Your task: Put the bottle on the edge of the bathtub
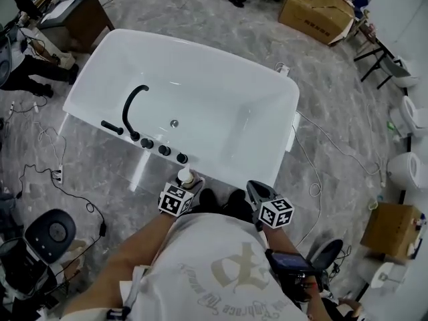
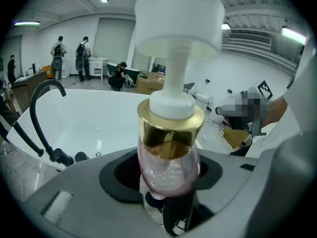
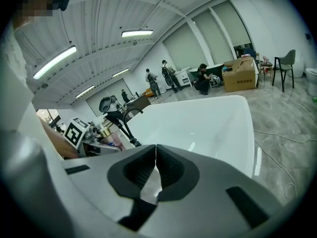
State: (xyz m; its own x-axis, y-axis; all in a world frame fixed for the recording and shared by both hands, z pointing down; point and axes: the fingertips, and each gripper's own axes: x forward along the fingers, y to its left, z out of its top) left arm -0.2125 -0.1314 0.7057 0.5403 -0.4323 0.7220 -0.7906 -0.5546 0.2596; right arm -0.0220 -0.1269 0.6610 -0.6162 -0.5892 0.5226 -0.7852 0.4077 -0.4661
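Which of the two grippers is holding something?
The left gripper: its jaws clamp the body of a pink pump bottle. The right gripper differs: its jaws are shut together with nothing between them.

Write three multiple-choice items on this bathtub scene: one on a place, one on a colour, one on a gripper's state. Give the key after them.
1. Where is the bottle?
A. lying in the bottom of the tub
B. in the left gripper
C. on the floor by the cardboard box

2. What colour is the bottle's collar?
A. gold
B. black
C. blue

3. What state is the right gripper in?
A. shut on the bottle
B. wide open
C. shut, with nothing in it

Key:
1 B: the left gripper view shows the bottle's clear pink body clamped between the jaws.
2 A: a shiny gold band sits under the white pump top.
3 C: the right gripper view shows the jaws meeting with nothing between them.
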